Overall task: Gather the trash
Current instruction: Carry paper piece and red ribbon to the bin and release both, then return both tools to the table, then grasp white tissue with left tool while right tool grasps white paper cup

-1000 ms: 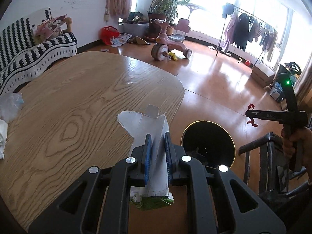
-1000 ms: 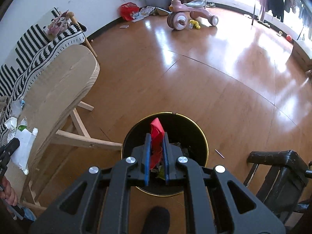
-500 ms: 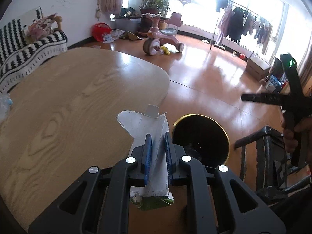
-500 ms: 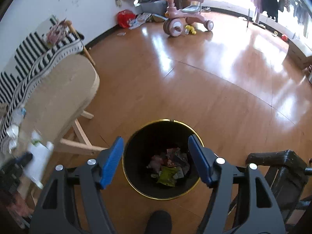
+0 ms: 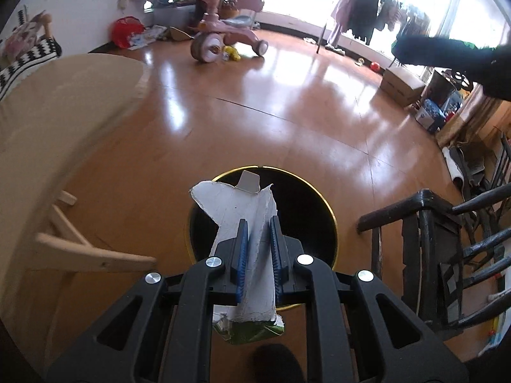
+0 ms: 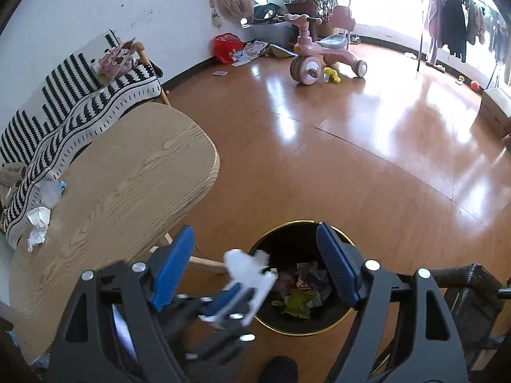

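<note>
My left gripper [image 5: 258, 223] is shut on a torn white paper wrapper [image 5: 246, 214] with a green lower end, held over the mouth of a black trash bin with a gold rim [image 5: 329, 207]. In the right wrist view the left gripper [image 6: 236, 293] and its wrapper [image 6: 247, 271] sit at the bin's [image 6: 319, 327] left edge. My right gripper [image 6: 255, 255] is open and empty above the bin, which holds several crumpled wrappers [image 6: 300, 296]. A crumpled white tissue [image 6: 38, 226] and clear plastic [image 6: 49, 191] lie on the wooden table [image 6: 121, 185].
A dark wooden chair [image 5: 447, 249] stands right of the bin. The table's leg frame [image 5: 80, 249] is left of it. A striped sofa [image 6: 73, 102], a pink tricycle [image 6: 319, 60] and a clothes rack [image 5: 367, 22] stand farther off.
My left gripper carried the wrapper from over the table to above the bin. My right gripper opened, dropped its red scrap into the bin, then rose and pulled back.
</note>
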The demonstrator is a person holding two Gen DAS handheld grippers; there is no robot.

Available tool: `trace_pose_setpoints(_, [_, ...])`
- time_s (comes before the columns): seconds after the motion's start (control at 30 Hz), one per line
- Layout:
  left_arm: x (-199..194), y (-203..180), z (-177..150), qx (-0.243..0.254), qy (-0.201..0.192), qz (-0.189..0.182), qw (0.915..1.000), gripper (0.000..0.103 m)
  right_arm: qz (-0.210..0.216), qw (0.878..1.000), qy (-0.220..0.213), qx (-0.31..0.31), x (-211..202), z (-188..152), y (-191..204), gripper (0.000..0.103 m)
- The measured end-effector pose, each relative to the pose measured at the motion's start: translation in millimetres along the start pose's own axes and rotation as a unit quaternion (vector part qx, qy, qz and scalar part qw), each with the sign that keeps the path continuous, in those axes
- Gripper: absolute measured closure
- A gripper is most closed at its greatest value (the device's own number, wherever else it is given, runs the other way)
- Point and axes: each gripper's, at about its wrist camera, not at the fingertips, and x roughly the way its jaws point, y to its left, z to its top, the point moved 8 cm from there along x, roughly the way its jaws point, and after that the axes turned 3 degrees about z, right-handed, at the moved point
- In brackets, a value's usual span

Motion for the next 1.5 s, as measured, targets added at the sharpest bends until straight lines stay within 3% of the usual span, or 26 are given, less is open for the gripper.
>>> trace_pose_setpoints(0.2, [23.8, -20.3, 12.8, -0.002, 0.01, -0.015, 0.9998, 0.087, -0.003, 0.999, -0.01, 0.038, -5.3, 4.6, -30.7, 0.026])
trace_pose_setpoints(0.27, [29.1, -23.3, 14.9, -0.003, 0.015, -0.015, 0.9998, 0.072, -0.007, 0.999, -0.014, 0.044, -6.7, 5.6, -38.0, 0.026])
trace_pose_setpoints(0.33, [27.4, -20.6, 17.8, -0.012, 0.008, -0.015, 0.9998, 0.04, -0.009, 0.998, -0.017, 0.051, -7.6, 6.0, -42.4, 0.023])
trace_pose_setpoints(0.47, [15.3, -10.5, 23.1, -0.019, 0.0, -0.007, 0.9998, 0.03, -0.005, 0.998, -0.022, 0.055, -7.6, 7.6, -37.6, 0.023])
trace_pose_setpoints(0.63, [-38.9, 34.5, 25.5, -0.031, -0.02, 0.007, 0.9993, 0.022, 0.002, 0.999, -0.032, 0.039, -2.7, 12.1, -8.0, 0.022])
trace_pose_setpoints(0.8, [-129.5, 132.8, 14.9, -0.061, -0.058, 0.054, 0.995, 0.019, 0.031, 0.999, -0.017, 0.003, 19.0, 11.7, 58.7, 0.02])
trace_pose_setpoints(0.9, [-186.0, 212.6, -1.7, -0.1, -0.082, 0.108, 0.9857, 0.017, 0.064, 0.997, -0.001, -0.04, 36.6, 7.4, 131.4, 0.02])
trace_pose_setpoints(0.97, [-221.2, 269.2, -19.1, -0.134, -0.098, 0.148, 0.9749, 0.016, 0.088, 0.994, 0.006, -0.064, 44.9, 4.2, 175.5, 0.02])
trace_pose_setpoints(1.07, [-274.8, 364.7, -58.5, -0.209, -0.118, 0.219, 0.9456, 0.016, 0.131, 0.986, 0.023, -0.101, 57.9, -7.0, 250.4, 0.02])
trace_pose_setpoints(1.2, [-321.5, 452.8, -97.4, -0.248, -0.125, 0.289, 0.916, 0.015, 0.175, 0.972, 0.047, -0.147, 77.4, -30.1, 341.8, 0.02])
trace_pose_setpoints(1.33, [-336.8, 523.4, -125.9, -0.293, -0.119, 0.308, 0.8973, 0.015, 0.2, 0.964, 0.068, -0.163, 97.4, -45.7, 399.8, 0.02])
trace_pose_setpoints(1.5, [-316.9, 568.4, -137.4, -0.334, -0.105, 0.285, 0.8922, 0.015, 0.206, 0.959, 0.09, -0.172, 126.3, -59.3, 440.6, 0.02])
